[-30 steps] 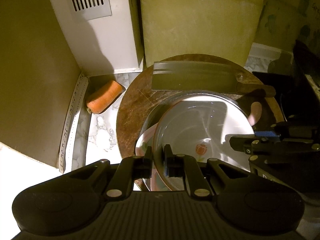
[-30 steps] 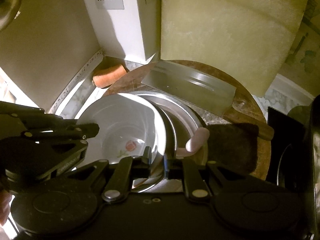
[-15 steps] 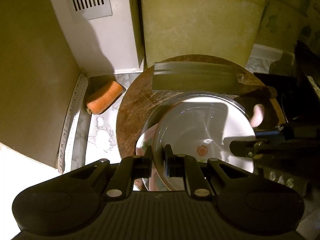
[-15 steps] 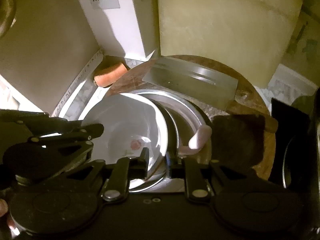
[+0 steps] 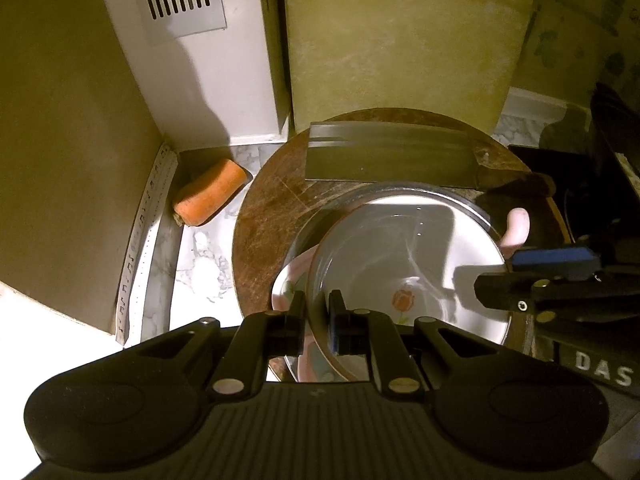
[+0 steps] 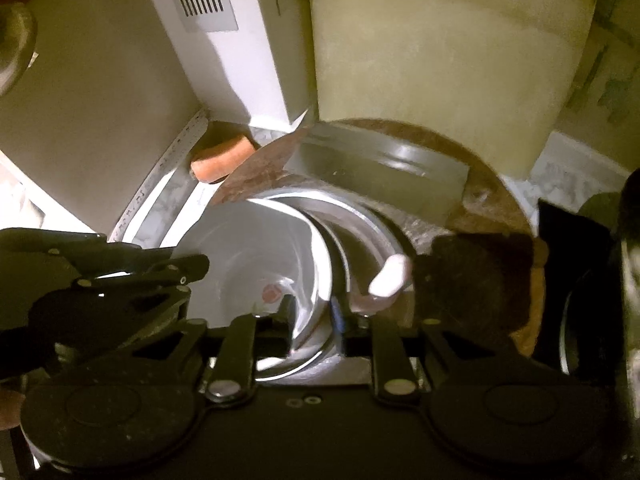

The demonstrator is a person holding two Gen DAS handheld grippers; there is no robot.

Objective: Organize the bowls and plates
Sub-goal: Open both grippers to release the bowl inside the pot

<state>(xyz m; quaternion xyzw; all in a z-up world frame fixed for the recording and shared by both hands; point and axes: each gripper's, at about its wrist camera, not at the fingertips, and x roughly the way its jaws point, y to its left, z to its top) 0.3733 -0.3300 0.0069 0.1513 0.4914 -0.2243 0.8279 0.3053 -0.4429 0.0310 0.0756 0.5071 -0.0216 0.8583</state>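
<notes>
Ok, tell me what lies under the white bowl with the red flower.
Under the white flower-print bowl sits a shiny metal basin, on a round brown wooden board. The basin's bottom is covered.

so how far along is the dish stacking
Done: the white bowl with the flower print already sits inside the metal bowl on the round cutting board. In hand: the left gripper and right gripper each pinch the white bowl's rim on opposite sides. Left: releasing it. No other loose plates or bowls are visible.

Marble counter (image 5: 200, 260) with carrot (image 5: 210, 194) and round wooden board (image 5: 272, 216).
</notes>
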